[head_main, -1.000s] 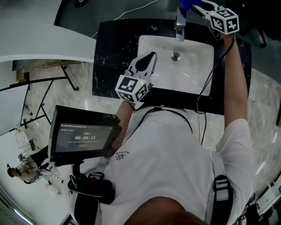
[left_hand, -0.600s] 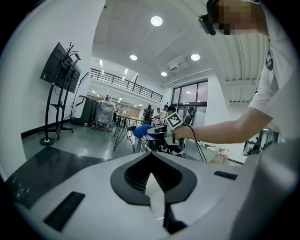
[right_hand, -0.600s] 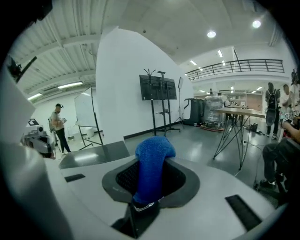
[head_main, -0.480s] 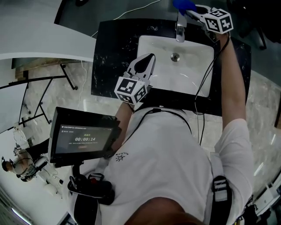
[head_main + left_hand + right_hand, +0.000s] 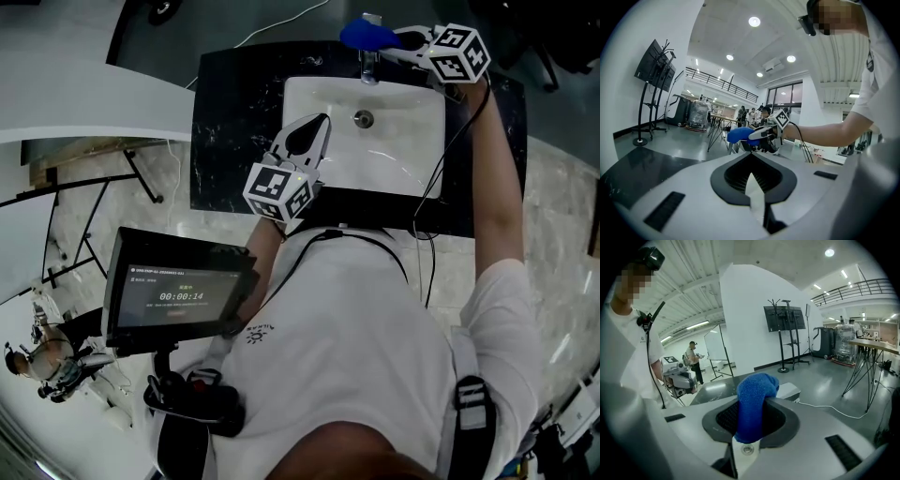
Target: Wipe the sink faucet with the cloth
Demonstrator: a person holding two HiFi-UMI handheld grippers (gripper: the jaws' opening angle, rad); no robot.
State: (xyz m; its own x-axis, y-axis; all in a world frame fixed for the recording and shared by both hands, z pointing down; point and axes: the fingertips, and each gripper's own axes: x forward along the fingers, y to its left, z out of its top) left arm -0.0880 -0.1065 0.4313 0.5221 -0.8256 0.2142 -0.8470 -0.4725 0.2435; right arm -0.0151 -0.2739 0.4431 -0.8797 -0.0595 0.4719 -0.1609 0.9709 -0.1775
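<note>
Person: a white shirt (image 5: 347, 328) fills the lower centre of the head view. The head is cut off at the bottom edge, and the face is masked in both gripper views.
Screen (image 5: 178, 295): lower left of the head view, on a dark mount. The display is lit, but its small print is not legible.
Left gripper (image 5: 325, 119): centre of the head view, over the near left corner of the sink (image 5: 412, 159). Its own view shows the jaws pressed together with nothing between them. It hides part of the sink's near rim.
Tabletop (image 5: 234, 122): black and marbled, surrounding the sink. Its near edge is hidden behind the shirt and the left arm.
Sink: a white rectangular basin, upper centre of the head view. The drain (image 5: 364, 119) lies toward its far side.
Cable (image 5: 441, 187): dark, crossing the right part of the sink below the right forearm.
Faucet (image 5: 368, 67): chrome, at the sink's far rim, top centre. Only the part below the cloth shows clearly.
Cloth (image 5: 367, 36): blue and bunched, at the top centre of the head view, lying over the faucet's top. Whether it presses on the metal cannot be told.
Right gripper (image 5: 392, 39): top of the head view, just right of the faucet. Its jaws pinch the cloth, which bulges past the tips. In its own view the cloth fills the gap and masks most of what lies ahead. Its marker cube (image 5: 459, 53) sits at the upper right.
</note>
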